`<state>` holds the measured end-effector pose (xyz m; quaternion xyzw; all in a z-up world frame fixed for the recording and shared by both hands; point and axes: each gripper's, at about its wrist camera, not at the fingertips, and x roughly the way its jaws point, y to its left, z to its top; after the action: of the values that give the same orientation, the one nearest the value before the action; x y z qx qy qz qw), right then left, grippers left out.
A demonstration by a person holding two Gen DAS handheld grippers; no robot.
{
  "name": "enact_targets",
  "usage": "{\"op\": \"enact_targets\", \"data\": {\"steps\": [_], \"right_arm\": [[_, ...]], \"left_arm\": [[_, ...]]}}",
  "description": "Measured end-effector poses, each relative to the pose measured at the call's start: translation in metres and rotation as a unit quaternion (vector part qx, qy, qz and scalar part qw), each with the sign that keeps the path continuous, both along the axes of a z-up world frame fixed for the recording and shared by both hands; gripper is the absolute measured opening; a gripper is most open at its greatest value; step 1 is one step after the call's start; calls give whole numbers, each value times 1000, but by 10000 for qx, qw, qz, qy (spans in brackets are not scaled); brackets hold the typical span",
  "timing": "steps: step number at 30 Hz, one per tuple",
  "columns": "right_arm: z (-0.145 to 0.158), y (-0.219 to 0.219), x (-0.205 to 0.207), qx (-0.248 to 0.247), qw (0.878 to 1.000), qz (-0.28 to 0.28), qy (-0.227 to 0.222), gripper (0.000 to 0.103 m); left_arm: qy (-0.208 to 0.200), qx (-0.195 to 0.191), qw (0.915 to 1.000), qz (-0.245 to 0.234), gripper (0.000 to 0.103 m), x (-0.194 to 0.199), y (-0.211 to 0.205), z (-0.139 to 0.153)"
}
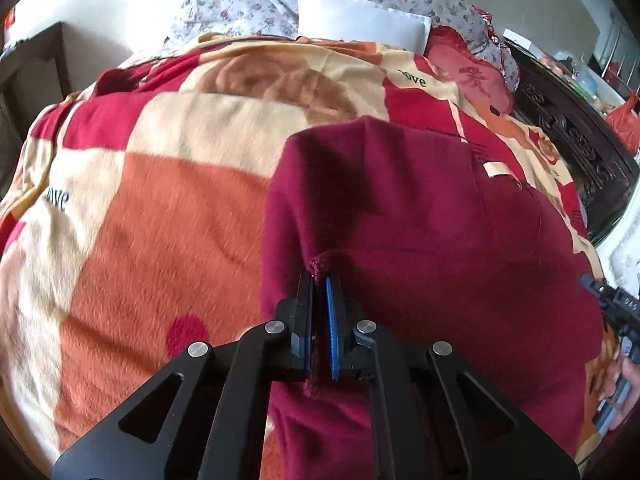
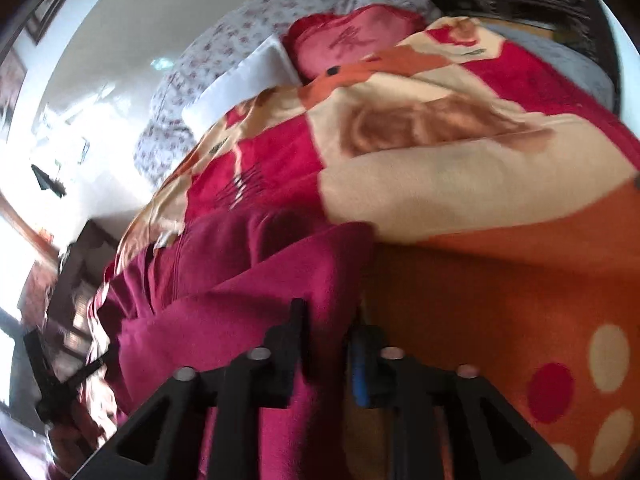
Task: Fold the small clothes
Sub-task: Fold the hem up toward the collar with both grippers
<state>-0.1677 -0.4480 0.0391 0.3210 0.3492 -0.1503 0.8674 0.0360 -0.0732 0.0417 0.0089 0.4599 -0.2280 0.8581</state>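
Left wrist view: the left gripper (image 1: 320, 280) has its two fingers pressed nearly together, pinching a puckered hem edge of the maroon garment (image 1: 420, 232) between the blue pads (image 1: 331, 320). The garment lies spread over the right half of the blanket (image 1: 160, 208), a fleece cover patterned in red, cream and orange blocks with the word "love" printed on it. The fabric rises slightly to the pinch point and falls below the fingers toward the lower frame edge. A small cream label (image 1: 496, 168) shows on the garment's upper right portion. Behind the blanket sit a white pillow (image 1: 360, 20), a pink cushion (image 1: 468, 68) and floral bedding (image 1: 248, 4). At the right frame edge, the right gripper (image 1: 618, 320) appears in part, held by a hand (image 1: 622, 376); its finger state cannot be determined from this view. Right wrist view: the picture is motion-blurred. The right gripper (image 2: 326, 316) has a band of the maroon garment (image 2: 240, 280) running between its two fingers, which stand a fabric-width apart and grip that band. The garment lies at lower left on the blanket (image 2: 460, 184), with folds bunched toward the left. The white pillow (image 2: 248, 76) and pink cushion (image 2: 352, 44) lie at the far end of the bed.
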Motion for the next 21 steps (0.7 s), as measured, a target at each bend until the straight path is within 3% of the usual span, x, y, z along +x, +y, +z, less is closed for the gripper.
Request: {"op": "enact_targets", "data": {"steps": [3,6,9,12,15,18,21], "right_arm": [[24,4,-16,-212,9996,-89,-136,33],[44,27,-20,-142,9976,579,-363,33],[48,62,-16,-445,9919,1184,-101,33],[35,79,-17,-482,9888,1408,109,33],[16,78,-23,-560,9891,1297,416,33],[-4,66,-26,-1072,9850,1006,907,25],[-12,47,-32,-757,9907,731,866,25]], "left_arm": [[-66,-1,10000,54,10,-4,5,10],[-227,-69,9996,133,20,-12,7,21],[-314,-221,9992,87,21,-21,6,28],[-391,-120,9992,-31,21,-30,-3,24],[-243,68,9996,-118,21,-30,-12,9],[-92,264,9994,-210,21,-28,-20,-10],[-218,411,9987,-208,21,-31,-26,-8]]}}
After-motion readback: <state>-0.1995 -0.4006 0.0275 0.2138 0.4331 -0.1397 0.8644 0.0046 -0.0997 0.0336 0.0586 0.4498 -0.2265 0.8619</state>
